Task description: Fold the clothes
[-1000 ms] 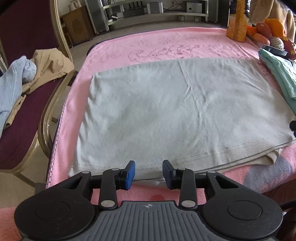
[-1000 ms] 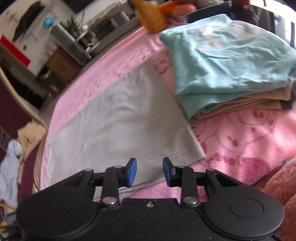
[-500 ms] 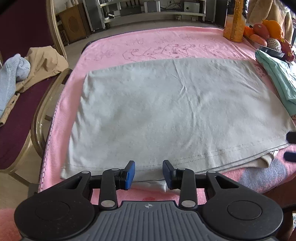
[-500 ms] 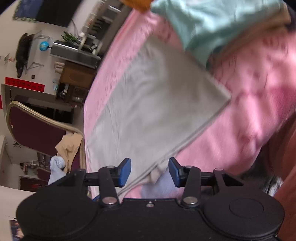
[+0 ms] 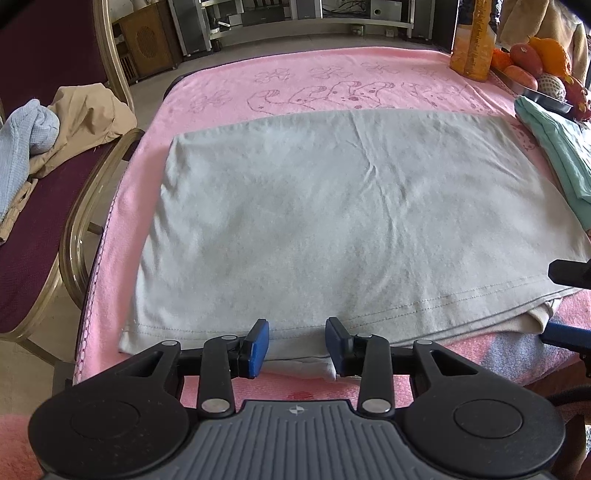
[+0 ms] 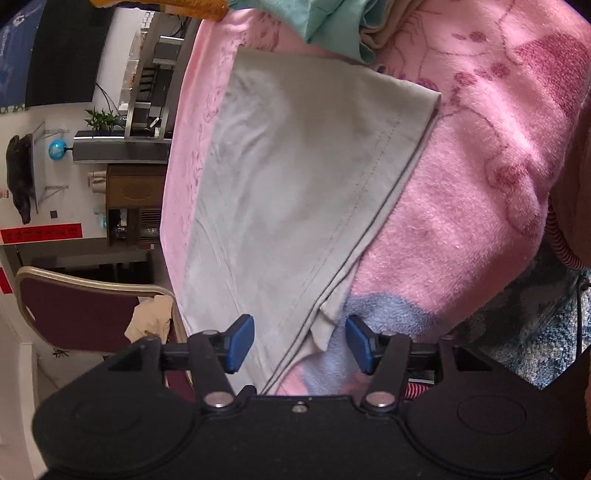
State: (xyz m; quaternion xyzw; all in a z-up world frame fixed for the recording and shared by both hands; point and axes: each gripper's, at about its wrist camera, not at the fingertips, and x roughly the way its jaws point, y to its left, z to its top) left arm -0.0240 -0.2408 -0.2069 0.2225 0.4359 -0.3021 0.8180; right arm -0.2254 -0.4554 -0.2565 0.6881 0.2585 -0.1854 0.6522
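A pale grey garment (image 5: 351, 221) lies flat, folded in layers, on a pink blanket (image 5: 332, 77); it also shows in the right wrist view (image 6: 295, 177). My left gripper (image 5: 297, 347) is open and empty, its blue pads at the garment's near hem. My right gripper (image 6: 301, 345) is open, rolled on its side, its jaws either side of the garment's near right hem corner without closing on it. Its fingers (image 5: 569, 273) show at the right edge of the left wrist view.
A folded teal garment (image 5: 557, 155) lies on a stack at the right (image 6: 332, 22). A fruit tray (image 5: 543, 74) and an orange bottle (image 5: 472, 37) stand at the back right. A maroon chair (image 5: 37, 221) with loose clothes (image 5: 55, 125) stands left of the table.
My right gripper has rolled sideways, opened wider and come down to the garment's near right hem corner. My left gripper has stayed at the near hem, open.
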